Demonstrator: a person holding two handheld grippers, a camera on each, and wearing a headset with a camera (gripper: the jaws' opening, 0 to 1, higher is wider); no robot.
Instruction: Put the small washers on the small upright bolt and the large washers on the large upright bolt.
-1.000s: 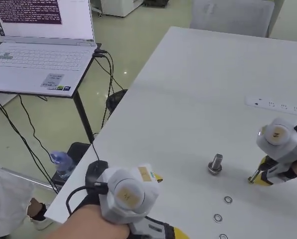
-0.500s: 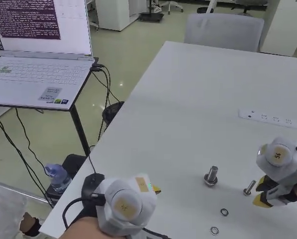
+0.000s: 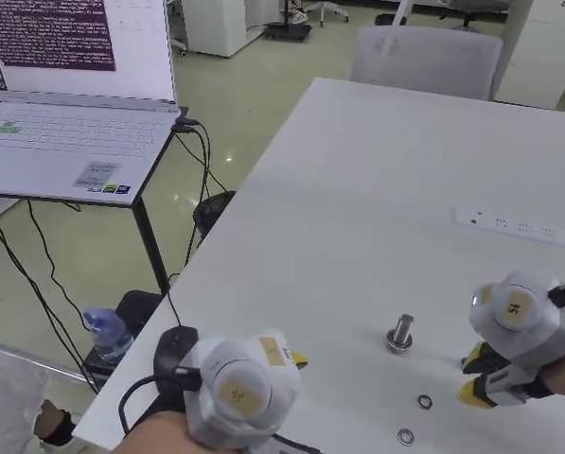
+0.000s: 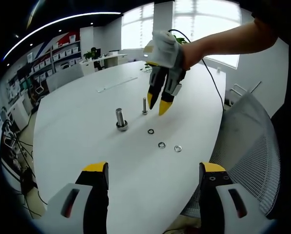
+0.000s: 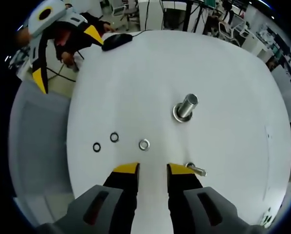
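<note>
The large bolt [image 3: 401, 334] stands upright on the white table [image 3: 377, 189], also seen as the large bolt [image 5: 185, 107] from the right gripper view. The thin small bolt [image 4: 145, 106] stands upright to its right, just beside my right gripper's fingers [image 5: 179, 171]. Three washers [image 4: 161, 145] lie loose in front of the bolts; the nearest washer [image 5: 144, 144] sits just ahead of my right gripper [image 5: 152, 168], whose jaws stand slightly apart with nothing between them. My left gripper [image 4: 153, 168] hovers wide open over the table's near edge.
A power strip [image 3: 519, 227] lies along the far right of the table. A black mouse [image 3: 173, 345] with its cable rests at the near left corner. Left of the table stand a laptop [image 3: 64, 132] on a stand and a water bottle [image 3: 107, 331] on the floor. A chair [image 3: 424, 57] is at the far end.
My right gripper has let go of the small bolt, which now stands by itself, and has shifted slightly left and toward me. The left gripper has barely moved.
</note>
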